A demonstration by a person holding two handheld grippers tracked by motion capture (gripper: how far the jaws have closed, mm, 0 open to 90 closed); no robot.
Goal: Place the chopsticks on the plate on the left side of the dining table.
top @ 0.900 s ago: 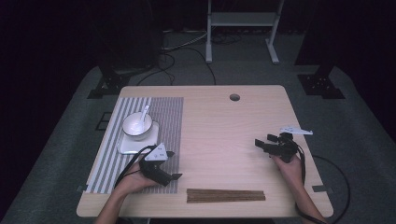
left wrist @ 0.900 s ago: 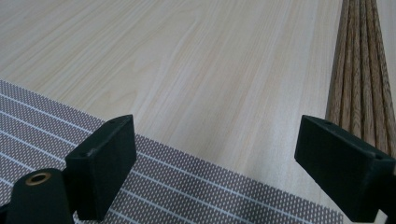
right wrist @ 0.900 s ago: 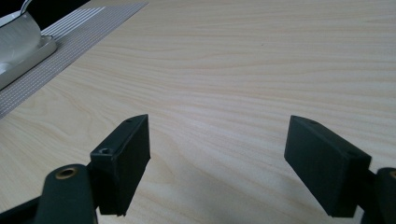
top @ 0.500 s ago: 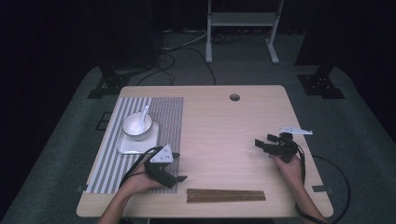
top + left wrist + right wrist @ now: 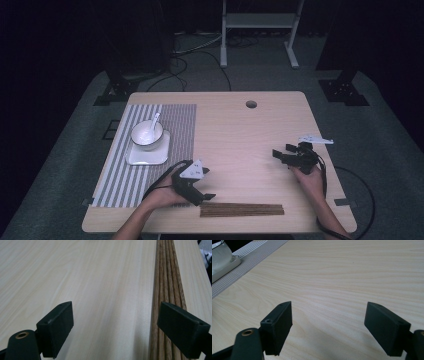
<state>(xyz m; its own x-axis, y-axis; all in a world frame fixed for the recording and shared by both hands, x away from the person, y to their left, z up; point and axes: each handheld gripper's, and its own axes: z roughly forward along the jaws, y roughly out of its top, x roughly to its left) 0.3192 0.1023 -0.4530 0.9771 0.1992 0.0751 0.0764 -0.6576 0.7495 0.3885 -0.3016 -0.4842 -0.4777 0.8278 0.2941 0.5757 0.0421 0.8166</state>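
A bundle of brown wooden chopsticks point(image 5: 242, 209) lies along the table's front edge. My left gripper point(image 5: 206, 184) hovers just left of its left end, open. In the left gripper view the left gripper point(image 5: 116, 313) has bare table between its jaws, and one jaw stands over the chopsticks point(image 5: 168, 277). My right gripper point(image 5: 281, 152) rests open near the table's right side, held by a hand. Seen from its own camera, the right gripper point(image 5: 328, 312) holds nothing and points across bare wood toward the mat.
A white bowl point(image 5: 147, 134) with a spoon point(image 5: 156, 120) sits on a white square plate point(image 5: 147, 155), on a striped placemat point(image 5: 175, 135) at the left. The bowl point(image 5: 220, 251) and plate point(image 5: 224, 267) appear far off in the right gripper view. A cable hole point(image 5: 251, 104) lies near the back edge.
My left gripper has slid right and toward the front edge, closer to the chopsticks' left end. The right gripper has stayed where it was.
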